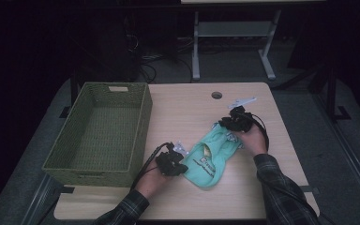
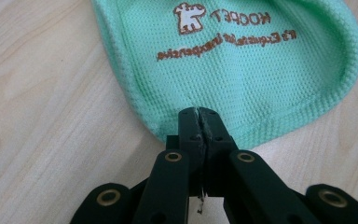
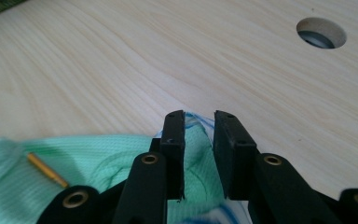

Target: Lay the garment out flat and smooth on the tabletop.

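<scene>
A mint-green waffle cloth [image 1: 211,157] with brown print lies crumpled on the wooden table [image 1: 183,112]. My left gripper [image 1: 182,167] is at the cloth's near left edge. In the left gripper view its jaws [image 2: 199,114] are shut on the hem of the cloth [image 2: 233,70]. My right gripper [image 1: 228,132] is at the cloth's far right end. In the right gripper view its jaws [image 3: 199,121] stand a little apart, with a raised fold of the cloth [image 3: 98,158] between them and not pinched. A thin gold pin [image 3: 46,170] rests on the cloth.
A green woven basket [image 1: 140,126], with nothing inside, stands on the table's left side. A round cable hole [image 1: 216,95] [image 3: 320,32] is in the table's far edge, with a small white part [image 1: 243,101] beside it. Bare wood lies between basket and cloth.
</scene>
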The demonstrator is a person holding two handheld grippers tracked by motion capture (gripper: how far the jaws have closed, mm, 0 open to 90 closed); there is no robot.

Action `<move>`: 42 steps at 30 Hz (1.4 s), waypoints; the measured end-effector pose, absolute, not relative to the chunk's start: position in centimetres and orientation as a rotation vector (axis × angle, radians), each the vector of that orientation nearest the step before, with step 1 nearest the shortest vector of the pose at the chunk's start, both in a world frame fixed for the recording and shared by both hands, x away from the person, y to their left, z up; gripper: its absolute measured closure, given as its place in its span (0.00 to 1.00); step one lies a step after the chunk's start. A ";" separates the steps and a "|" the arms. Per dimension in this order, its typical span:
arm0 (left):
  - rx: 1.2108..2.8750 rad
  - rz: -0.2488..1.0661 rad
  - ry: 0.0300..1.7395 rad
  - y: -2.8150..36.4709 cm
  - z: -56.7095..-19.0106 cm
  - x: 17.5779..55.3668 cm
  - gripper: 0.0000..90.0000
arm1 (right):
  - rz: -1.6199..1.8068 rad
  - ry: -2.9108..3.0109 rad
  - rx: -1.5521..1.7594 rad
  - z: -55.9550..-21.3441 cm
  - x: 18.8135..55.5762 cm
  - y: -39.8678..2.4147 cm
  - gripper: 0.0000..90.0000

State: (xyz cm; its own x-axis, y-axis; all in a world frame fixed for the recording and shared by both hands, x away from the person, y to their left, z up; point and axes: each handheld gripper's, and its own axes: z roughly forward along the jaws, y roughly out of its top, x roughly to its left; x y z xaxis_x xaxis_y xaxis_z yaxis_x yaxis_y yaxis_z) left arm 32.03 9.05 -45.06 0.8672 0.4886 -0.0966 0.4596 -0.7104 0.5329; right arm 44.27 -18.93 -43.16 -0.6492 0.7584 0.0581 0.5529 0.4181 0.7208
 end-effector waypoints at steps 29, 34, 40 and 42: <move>2.477 0.061 0.696 9.1 -45.1 32.0 0.98 | 1.084 2.436 1.142 -43.9 35.8 -22.9 0.86; 2.466 0.057 0.702 9.1 -45.1 32.0 0.98 | 1.063 2.474 1.149 -45.2 35.3 -22.2 0.84; 2.467 0.057 0.702 9.1 -45.1 32.0 0.98 | 1.060 2.520 1.131 -46.3 35.1 -20.8 0.76; 2.477 0.061 0.694 9.1 -45.1 32.0 0.98 | 1.033 2.533 1.130 -46.6 35.0 -20.4 0.78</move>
